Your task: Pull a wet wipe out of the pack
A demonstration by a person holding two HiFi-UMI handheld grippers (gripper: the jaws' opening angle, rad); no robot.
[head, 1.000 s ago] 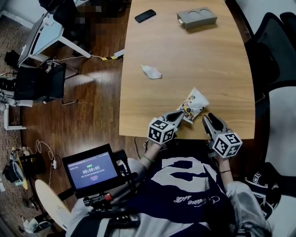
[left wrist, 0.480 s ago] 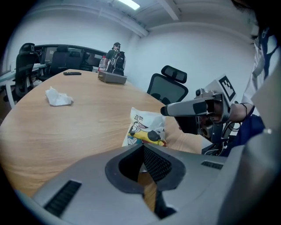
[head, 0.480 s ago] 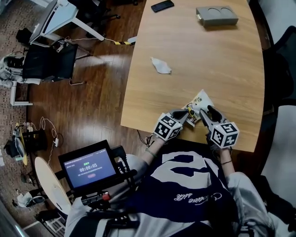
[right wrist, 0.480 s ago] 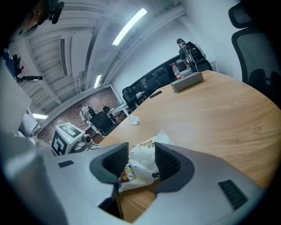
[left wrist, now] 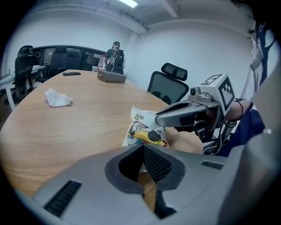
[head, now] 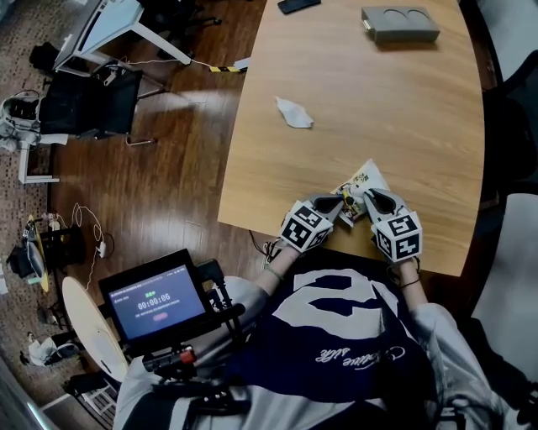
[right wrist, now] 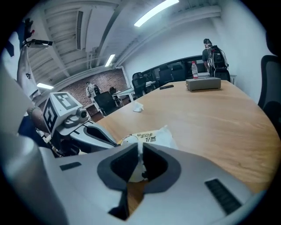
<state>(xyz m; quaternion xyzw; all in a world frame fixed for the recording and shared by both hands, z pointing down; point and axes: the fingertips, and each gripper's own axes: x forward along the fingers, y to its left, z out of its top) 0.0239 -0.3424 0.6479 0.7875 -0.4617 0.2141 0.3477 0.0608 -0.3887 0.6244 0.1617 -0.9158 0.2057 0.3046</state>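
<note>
- Wooden table: the pack lies near its front edge, so a hard tug could drag it off.
- Left gripper, pressed together on the pack's near corner, may slip and let the pack lift.
- Right gripper, closing on a white sliver at the pack's mouth, could tear or lose it.

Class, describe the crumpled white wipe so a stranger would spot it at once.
Start at the long wooden table. Near its left edge, halfway along, lies the crumpled white wipe. Unlike the printed pack and grey box, it is plain and shapeless.
</note>
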